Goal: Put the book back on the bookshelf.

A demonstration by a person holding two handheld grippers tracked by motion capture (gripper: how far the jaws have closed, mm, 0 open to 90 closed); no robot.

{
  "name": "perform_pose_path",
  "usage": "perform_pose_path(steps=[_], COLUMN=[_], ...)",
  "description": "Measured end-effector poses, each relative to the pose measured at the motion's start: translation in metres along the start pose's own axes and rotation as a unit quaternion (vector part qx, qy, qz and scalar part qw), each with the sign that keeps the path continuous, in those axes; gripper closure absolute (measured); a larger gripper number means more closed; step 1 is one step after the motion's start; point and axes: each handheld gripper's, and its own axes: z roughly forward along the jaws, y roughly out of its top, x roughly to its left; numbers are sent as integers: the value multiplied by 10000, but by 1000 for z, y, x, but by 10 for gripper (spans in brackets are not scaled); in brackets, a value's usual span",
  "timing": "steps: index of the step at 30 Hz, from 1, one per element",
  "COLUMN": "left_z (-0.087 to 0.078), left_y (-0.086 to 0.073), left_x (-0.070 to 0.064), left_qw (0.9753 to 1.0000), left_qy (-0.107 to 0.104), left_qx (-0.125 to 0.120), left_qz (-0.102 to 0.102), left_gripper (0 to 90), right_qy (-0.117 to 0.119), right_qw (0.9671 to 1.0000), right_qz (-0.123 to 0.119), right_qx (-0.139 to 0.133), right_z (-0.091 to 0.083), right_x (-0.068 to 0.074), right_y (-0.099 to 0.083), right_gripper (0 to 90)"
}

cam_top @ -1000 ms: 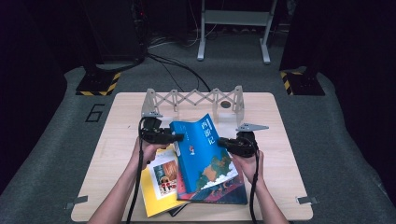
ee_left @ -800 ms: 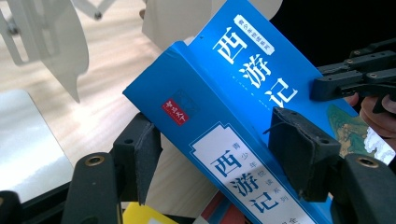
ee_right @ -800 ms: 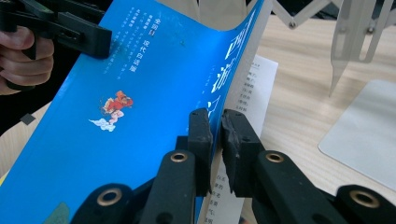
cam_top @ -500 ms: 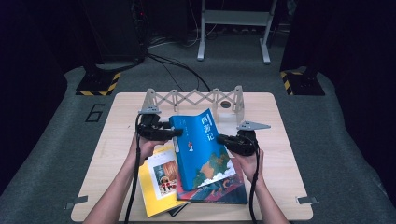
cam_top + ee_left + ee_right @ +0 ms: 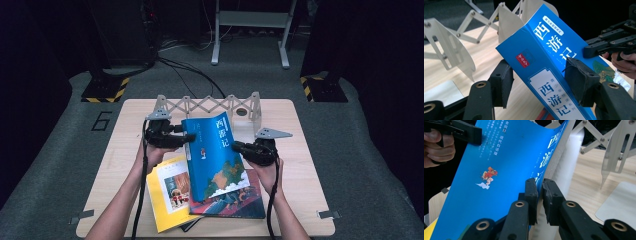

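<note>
A thick blue book [image 5: 215, 155] with white Chinese title characters is held tilted above the table, its far end raised. My left gripper [image 5: 186, 138] clamps its spine edge. In the left gripper view the two pads [image 5: 579, 77] press the blue book [image 5: 549, 62] from front and back. My right gripper [image 5: 237, 146] pinches the opposite edge. In the right gripper view its jaws [image 5: 540, 188] are nearly together on the cover edge of the blue book [image 5: 499, 165], whose white pages show beside them.
A yellow book [image 5: 167, 200] and a dark red book [image 5: 240, 206] lie flat beneath, near the front edge. A white scissor-style expanding rack [image 5: 210, 105] stands at the table's back. A pale mat [image 5: 621, 202] lies on the wood by the rack.
Both grippers have raised the blue book slightly, and it stands a little steeper than a second ago. The books underneath have not moved.
</note>
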Motion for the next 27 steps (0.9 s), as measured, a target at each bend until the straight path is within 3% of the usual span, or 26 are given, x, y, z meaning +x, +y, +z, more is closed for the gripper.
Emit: perform_pose_path(steps=[3,5,15,19,27], left_z=[-2,-7,-14,-17,-20], left_y=[3,9,11,10,13], left_x=[-2,-5,-18,-23,-33], left_qw=[9999,9995,9988,9986,9968], left_qy=[-6,29,156,126,11], left_qx=[-43,-119,-227,-260,-364], left_qz=[98,281,398,439,712], left_gripper=[419,428,455,462,473], right_qy=[14,19,46,18,65], right_qw=[10000,9998,9999,10000,9989], right_qz=[-77,-165,-91,-9,435], right_qx=[-9,-78,-106,-48,187], right_z=[0,-3,-11,-15,-10], right_x=[0,2,2,-1,-16], right_y=[3,9,6,2,-4], right_gripper=[823,828,837,838,762])
